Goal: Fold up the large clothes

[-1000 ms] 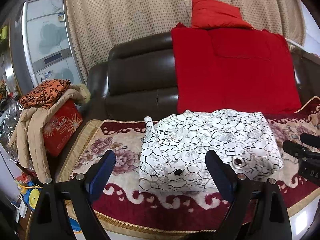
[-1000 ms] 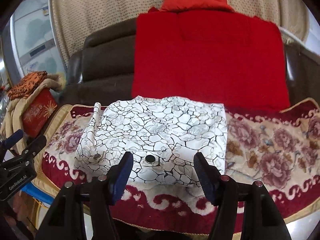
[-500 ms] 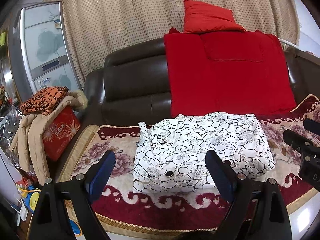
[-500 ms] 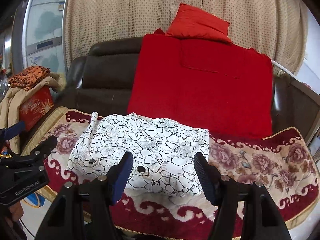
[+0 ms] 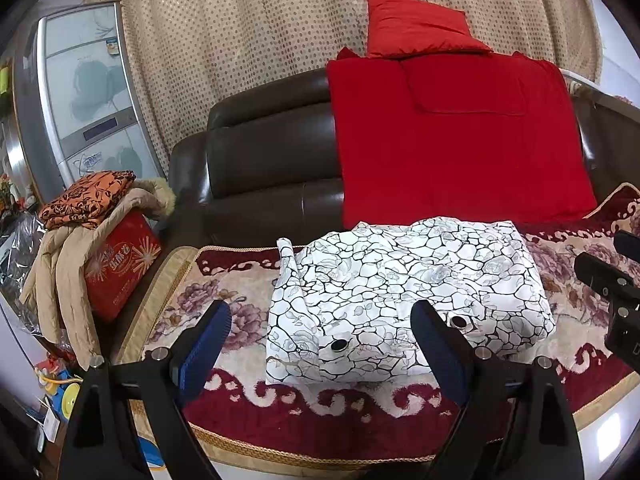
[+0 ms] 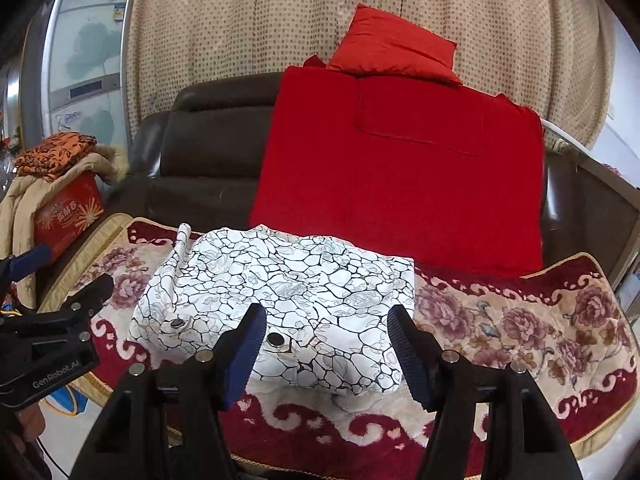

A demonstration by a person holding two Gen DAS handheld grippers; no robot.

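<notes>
Two claws: both were mine, both hovered short of the couch seat, and neither touched cloth.
Sofa [image 5: 256, 160]: dark leather, it carried everything below; a red blanket [image 5: 460, 140] hung over its back, with a red cushion [image 5: 416, 28] on top.
Seat cover [image 5: 360, 400]: a floral rug-like spread in red and cream, it served as my folding surface.
Garment [image 5: 400, 292]: a white piece with a black crackle print, it lay on the seat cover as a compact rectangular bundle, two dark snaps [image 5: 340, 345] showing along its near edge.
Loose tab [image 5: 286, 256]: a narrow strip of the same cloth stood up at the bundle's far left corner, the one part not lying flat.
Left gripper [image 5: 320, 356]: its blue pads stood wide apart with nothing between them, above the near left of the bundle.
Right gripper [image 6: 324, 344]: its pads stood apart and empty, over the bundle's near edge beside a snap [image 6: 275, 339].
Side pile: a beige coat [image 5: 68, 256] and an orange patterned cloth [image 5: 88, 198] rested on a red box [image 5: 120, 264] at the left, apart from the work.
Step in hand: I judged the folding nearly finished, with the claws clear of the bundle for a check.
Next move: it seemed to call for tucking or flattening the raised tab, a light pinch low at that corner without dragging the layers apart.
</notes>
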